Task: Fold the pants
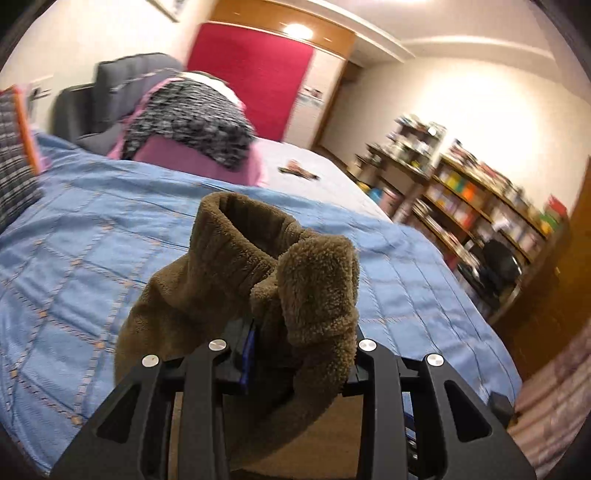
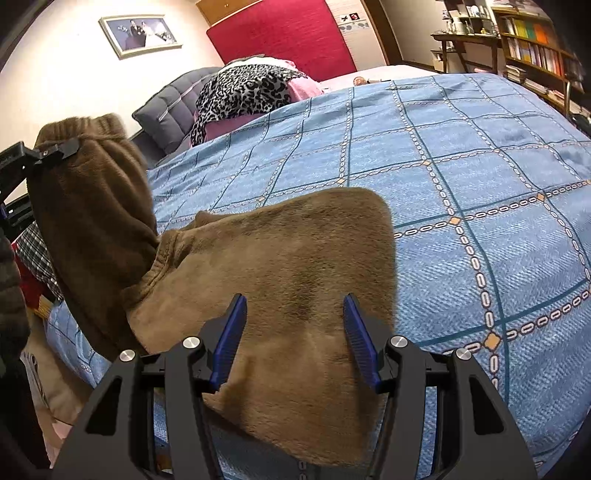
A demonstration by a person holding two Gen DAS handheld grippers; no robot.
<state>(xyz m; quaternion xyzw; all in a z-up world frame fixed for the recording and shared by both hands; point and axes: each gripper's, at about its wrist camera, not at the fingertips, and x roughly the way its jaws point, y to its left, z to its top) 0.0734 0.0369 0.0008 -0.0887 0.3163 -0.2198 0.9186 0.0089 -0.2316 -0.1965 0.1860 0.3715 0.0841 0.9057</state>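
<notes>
Blue-quilted bed [image 2: 480, 184] under brown pants [image 2: 295, 258]

I am in a home bedroom. A wide bed [image 2: 461, 177] with a blue checked cover fills the near scene, pillows [image 2: 173, 110] and clothes [image 2: 247, 88] piled at its far end. A framed photo [image 2: 140, 33] hangs on the far wall, and bookshelves [image 1: 476, 206] stand right.

A bed is covered by a blue checked bedspread [image 2: 480, 177], with a leopard-print cloth [image 2: 251, 88] draped over pink fabric [image 2: 303, 88] near a dark grey quilted cushion [image 2: 173, 107] at its far end. Behind stand a red panel [image 2: 280, 33] and a framed photo [image 2: 140, 33] on the wall. Bookshelves [image 1: 480, 206] crowded with books line the side wall.
</notes>
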